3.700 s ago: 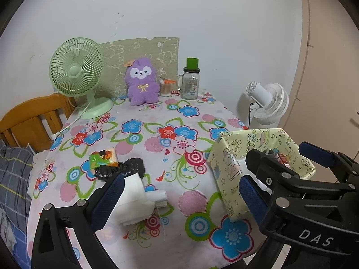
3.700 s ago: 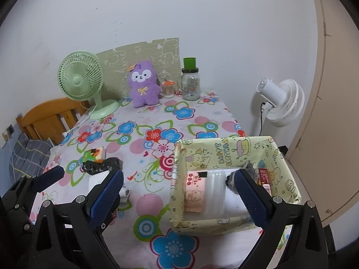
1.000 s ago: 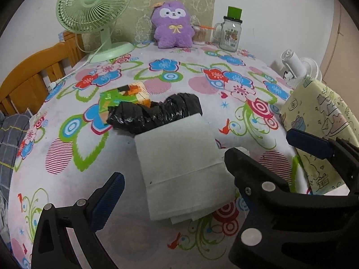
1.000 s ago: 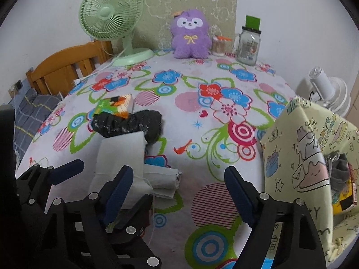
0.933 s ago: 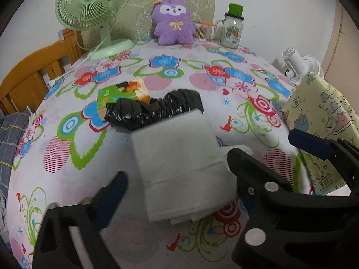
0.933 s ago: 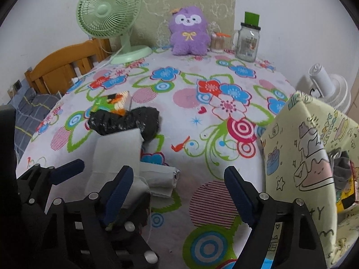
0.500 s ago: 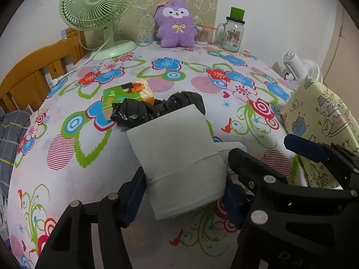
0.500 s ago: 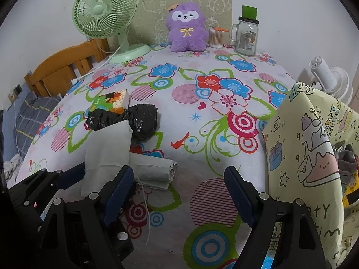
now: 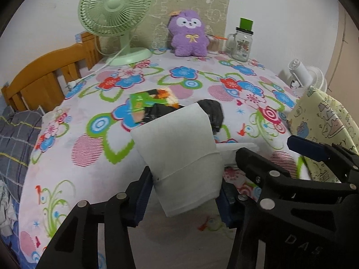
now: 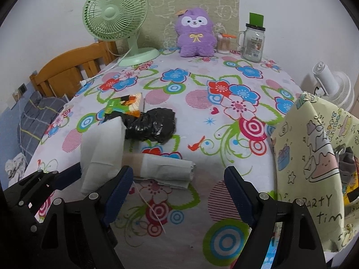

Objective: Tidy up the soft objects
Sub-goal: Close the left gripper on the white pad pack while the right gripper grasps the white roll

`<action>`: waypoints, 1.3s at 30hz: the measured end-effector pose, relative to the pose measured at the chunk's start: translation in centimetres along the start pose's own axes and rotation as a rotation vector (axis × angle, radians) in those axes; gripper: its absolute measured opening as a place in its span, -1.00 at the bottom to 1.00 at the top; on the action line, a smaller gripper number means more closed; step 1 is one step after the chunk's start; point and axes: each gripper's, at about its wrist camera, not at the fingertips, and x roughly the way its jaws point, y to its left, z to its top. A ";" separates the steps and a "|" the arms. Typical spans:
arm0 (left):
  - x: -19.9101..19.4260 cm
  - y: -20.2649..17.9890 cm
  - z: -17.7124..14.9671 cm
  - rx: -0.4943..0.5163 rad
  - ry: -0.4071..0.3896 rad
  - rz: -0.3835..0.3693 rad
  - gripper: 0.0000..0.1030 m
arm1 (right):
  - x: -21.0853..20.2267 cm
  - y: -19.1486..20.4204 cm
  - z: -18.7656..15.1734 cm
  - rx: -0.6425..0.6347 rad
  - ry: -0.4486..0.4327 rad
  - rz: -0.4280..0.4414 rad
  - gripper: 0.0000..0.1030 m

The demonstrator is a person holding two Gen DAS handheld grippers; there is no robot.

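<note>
The left gripper (image 9: pixel 182 192) is closing on the white folded pack (image 9: pixel 179 154), lifted near the surface (image 10: pixel 202 85) edge; a second ago wide; right gripper (image 10: pixel 177 190) wide, empty; bare cloth between pack and yellow bag (image 10: pixel 314 157).

The left tongs (image 9: pixel 182 192) are closing on a white folded cloth (image 9: pixel 179 154), black bag (image 9: pixel 211 112) just beyond.
</note>
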 end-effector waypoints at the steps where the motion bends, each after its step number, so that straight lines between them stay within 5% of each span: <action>1: -0.1 0.3 -0.1 -0.002 -0.001 0.010 0.04 | 0.1 0.2 0.1 -0.002 0.002 0.002 0.66; 23: 2.3 1.5 -0.5 0.018 0.033 0.060 0.05 | 4.8 1.8 0.4 -0.012 0.087 0.021 0.65; 32: 2.1 1.2 -0.7 0.029 0.024 0.074 0.05 | 4.7 1.7 0.2 -0.012 0.072 0.024 0.07; 39: 2.0 0.8 -0.8 0.037 0.019 0.075 0.03 | 4.1 1.5 -0.2 -0.017 0.061 0.008 -0.03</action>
